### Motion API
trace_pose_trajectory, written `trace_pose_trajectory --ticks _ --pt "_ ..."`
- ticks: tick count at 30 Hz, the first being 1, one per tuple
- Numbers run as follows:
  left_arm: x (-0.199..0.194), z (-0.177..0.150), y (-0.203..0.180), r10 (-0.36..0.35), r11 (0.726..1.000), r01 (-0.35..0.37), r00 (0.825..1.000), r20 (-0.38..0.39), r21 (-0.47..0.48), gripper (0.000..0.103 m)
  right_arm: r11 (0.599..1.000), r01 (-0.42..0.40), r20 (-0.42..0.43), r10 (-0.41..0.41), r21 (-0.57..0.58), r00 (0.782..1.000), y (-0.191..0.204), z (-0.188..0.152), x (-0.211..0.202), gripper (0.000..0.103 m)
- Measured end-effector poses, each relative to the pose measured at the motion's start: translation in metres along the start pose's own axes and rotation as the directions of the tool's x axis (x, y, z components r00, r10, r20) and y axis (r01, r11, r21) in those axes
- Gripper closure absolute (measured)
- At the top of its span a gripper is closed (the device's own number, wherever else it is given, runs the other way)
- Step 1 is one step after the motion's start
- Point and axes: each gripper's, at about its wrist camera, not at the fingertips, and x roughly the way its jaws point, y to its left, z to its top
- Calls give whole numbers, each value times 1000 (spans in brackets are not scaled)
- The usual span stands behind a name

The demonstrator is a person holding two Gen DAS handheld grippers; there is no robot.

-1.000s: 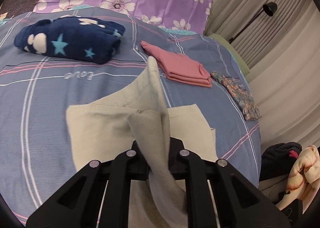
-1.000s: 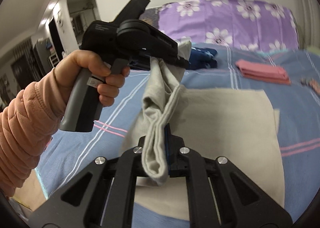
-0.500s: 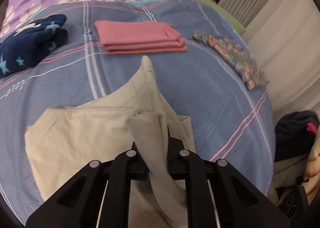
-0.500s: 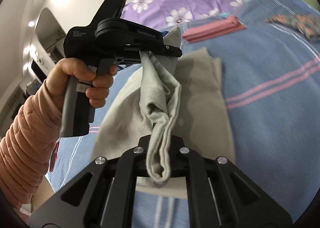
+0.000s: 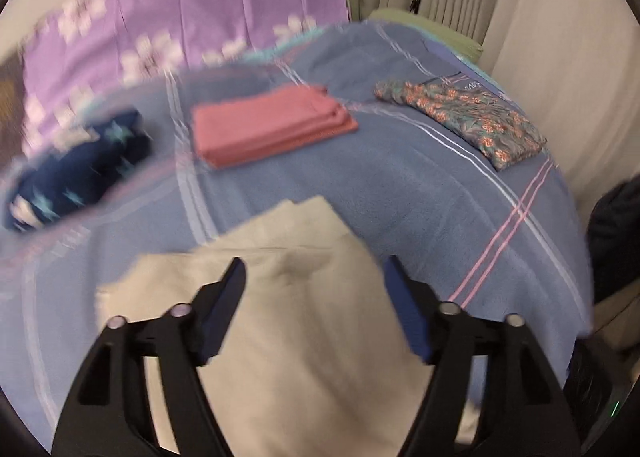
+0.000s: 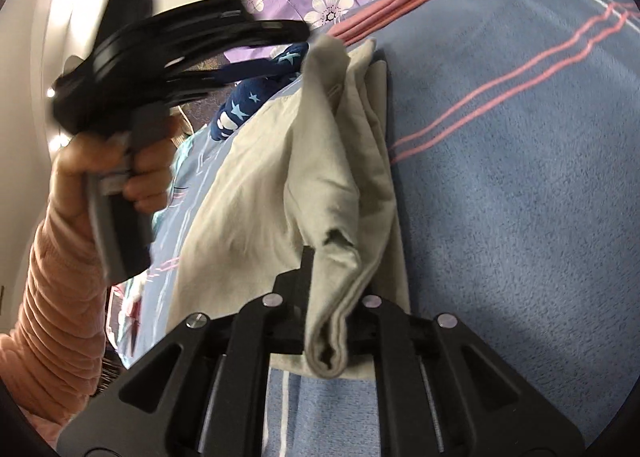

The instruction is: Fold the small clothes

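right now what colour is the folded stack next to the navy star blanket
Pink, a plain folded stack; it shows best in the left wrist view.

Open blue bedspread [image 5: 420, 193] toward the right edge, between beige garment [image 5: 304, 337] and floral cloth [image 5: 468, 117]. Blocked toward the head of the bed by folded pink stack [image 5: 268, 125] and navy star fleece [image 5: 80, 173]. Crowded at left by left gripper [image 6: 192, 57].

Your left gripper [image 5: 314, 277] no longer pinches the beige garment [image 5: 304, 345]: its jaws are opening, and the fold that stood up between them a second ago now lies flat on the bed [image 5: 420, 193] beneath them. Your right gripper [image 6: 324, 297] has rolled and dropped lower.
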Motion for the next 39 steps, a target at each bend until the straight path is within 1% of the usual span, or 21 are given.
trace_pose_trajectory --ticks 2,4,6,8,10,13,16,18,20,21,23,24,26,27,28,30,32,36,37,38,39 --pt "-21 -14 1 37 998 -38 999 29 45 27 1000 -9 -1 9 5 1000 -1 -1 -2 93" --pt "-43 -39 4 74 995 -77 996 44 71 23 1000 -21 -2 21 19 1000 -3 -1 -3 91" --pt "-60 -65 6 97 991 -101 994 43 93 21 999 -30 -4 30 32 1000 -5 -2 -4 91" --pt "-74 -93 8 114 987 -117 993 30 107 20 999 -34 -7 35 39 999 -5 -4 -6 91" --pt "-83 -119 9 130 985 -130 992 8 115 20 999 -27 -11 27 34 1000 -3 -5 -8 94" --pt "-87 -155 12 171 978 -166 985 -31 124 20 999 -24 -4 25 30 1000 1 2 -15 97" --pt "-81 -175 23 189 980 -184 979 -70 79 20 999 -43 26 42 13 999 10 15 -23 98" --pt "-79 -183 30 180 984 -180 980 -80 15 19 1000 5 -1 -5 -3 1000 13 16 -22 98" --pt "-79 -188 35 148 987 -152 986 -75 -46 19 997 75 -39 -75 5 996 10 13 -12 98" --pt "-80 -190 36 132 988 -137 988 -74 -64 19 996 89 -54 -88 16 995 5 7 -9 97" --pt "-80 -195 37 126 989 -131 990 -67 -71 19 997 74 -34 -73 37 997 0 0 -12 98" --pt "-81 -196 37 123 989 -128 990 -63 -75 19 996 87 -23 -86 26 996 2 0 -15 96" --pt "-86 -198 40 117 988 -122 992 -56 -91 19 990 141 14 -140 -22 990 9 -1 -26 90" --pt "-91 -198 42 113 988 -117 993 -47 -100 20 983 175 39 -173 -47 984 13 0 -31 83" --pt "-98 -199 43 109 988 -111 994 -31 -105 27 977 202 66 -197 -72 978 17 3 -35 82" --pt "-112 -203 41 96 991 -95 995 0 -94 32 975 201 93 -193 -91 977 21 8 -39 82" --pt "-120 -208 37 94 994 -93 996 5 -62 33 978 188 102 -178 -89 979 24 7 -42 82" --pt "-121 -224 20 94 995 -93 995 -24 27 33 980 123 92 -109 -158 990 38 2 -39 82" --pt "-118 -227 18 107 994 -106 994 -35 36 33 977 122 73 -111 -177 991 40 0 -32 82" --pt "-110 -231 18 141 990 -139 988 -56 39 33 972 148 58 -140 -182 989 42 1 -25 82" --pt "-105 -233 19 176 984 -173 982 -76 39 33 962 202 33 -200 -181 979 39 0 -15 82"
